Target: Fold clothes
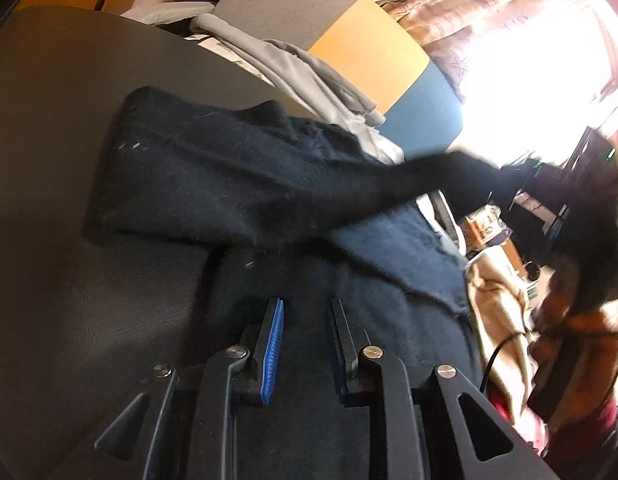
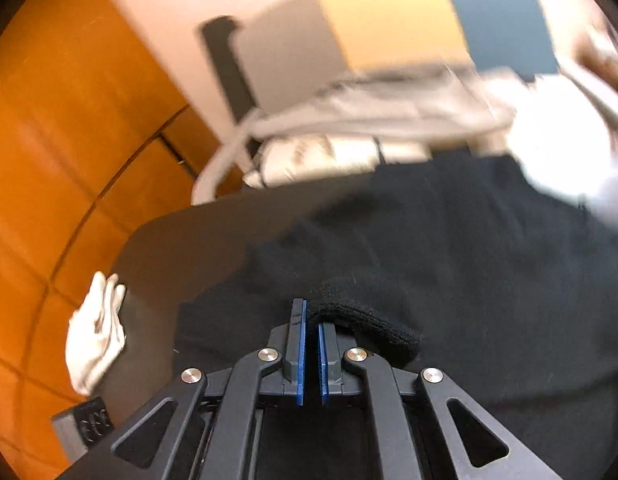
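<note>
While the dark navy knitted sweater (image 1: 237,184) lies half-folded on the black tabletop (image 1: 49,120), the right hand-held gripper (image 2: 311,334) clamps its sleeve cuff (image 2: 373,324) and the left hand-held gripper (image 1: 305,320) hovers apart above the sweater, so folding looks barely underway.

My view: dark table (image 1: 61,128) under everything; grey, tan, blue panels (image 1: 389,64) standing behind it; patterned curtain (image 1: 441,28) beside glaring window; orange tiled floor (image 2: 49,140); white glove (image 2: 97,332) at table edge
</note>
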A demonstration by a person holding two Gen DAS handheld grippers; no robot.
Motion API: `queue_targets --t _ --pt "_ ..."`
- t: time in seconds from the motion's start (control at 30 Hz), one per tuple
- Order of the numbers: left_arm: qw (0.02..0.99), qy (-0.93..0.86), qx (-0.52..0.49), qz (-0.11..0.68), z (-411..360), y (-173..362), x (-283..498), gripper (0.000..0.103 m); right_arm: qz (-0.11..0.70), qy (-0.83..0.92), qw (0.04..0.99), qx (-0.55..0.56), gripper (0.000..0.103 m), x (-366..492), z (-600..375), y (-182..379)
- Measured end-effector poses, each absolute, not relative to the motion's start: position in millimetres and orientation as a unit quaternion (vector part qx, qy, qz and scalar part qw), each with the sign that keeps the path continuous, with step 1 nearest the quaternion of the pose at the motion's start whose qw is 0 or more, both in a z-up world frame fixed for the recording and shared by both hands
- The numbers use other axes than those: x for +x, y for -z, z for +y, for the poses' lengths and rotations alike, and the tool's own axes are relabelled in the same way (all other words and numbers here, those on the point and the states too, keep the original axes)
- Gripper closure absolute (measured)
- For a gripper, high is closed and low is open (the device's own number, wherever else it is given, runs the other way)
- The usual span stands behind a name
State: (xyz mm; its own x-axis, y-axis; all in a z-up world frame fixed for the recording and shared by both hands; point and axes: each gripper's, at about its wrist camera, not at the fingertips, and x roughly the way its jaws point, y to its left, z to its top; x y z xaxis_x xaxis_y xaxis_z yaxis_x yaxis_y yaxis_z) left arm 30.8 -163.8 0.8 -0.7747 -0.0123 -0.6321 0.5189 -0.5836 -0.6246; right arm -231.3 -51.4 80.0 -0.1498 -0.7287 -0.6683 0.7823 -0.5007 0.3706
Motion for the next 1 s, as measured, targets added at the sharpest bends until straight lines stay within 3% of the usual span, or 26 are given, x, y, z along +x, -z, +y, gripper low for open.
queue_targets --t 0.17,0.33,0.5,0.73,1.0 --pt "0.170 0.829 0.295 0.444 -174 0 20 0.082 0.104 0.773 0.516 0.353 0.096 -220 -68 -127" --pt "0.188 0.830 0.280 0.444 -187 -6 14 0.081 0.122 0.779 0.496 0.364 0.096 -241 -66 -117" --pt "0.209 0.822 0.291 0.443 -197 -1 5 0.081 0.068 0.776 0.482 0.401 0.096 -269 -43 -101" --pt "0.219 0.832 0.290 0.420 -200 -9 -11 0.081 0.041 0.782 0.521 0.340 0.096 -261 -35 -162" --pt "0.233 0.833 0.324 0.384 -204 1 -11 0.081 0.036 0.833 0.407 0.373 0.096 -322 34 -125"
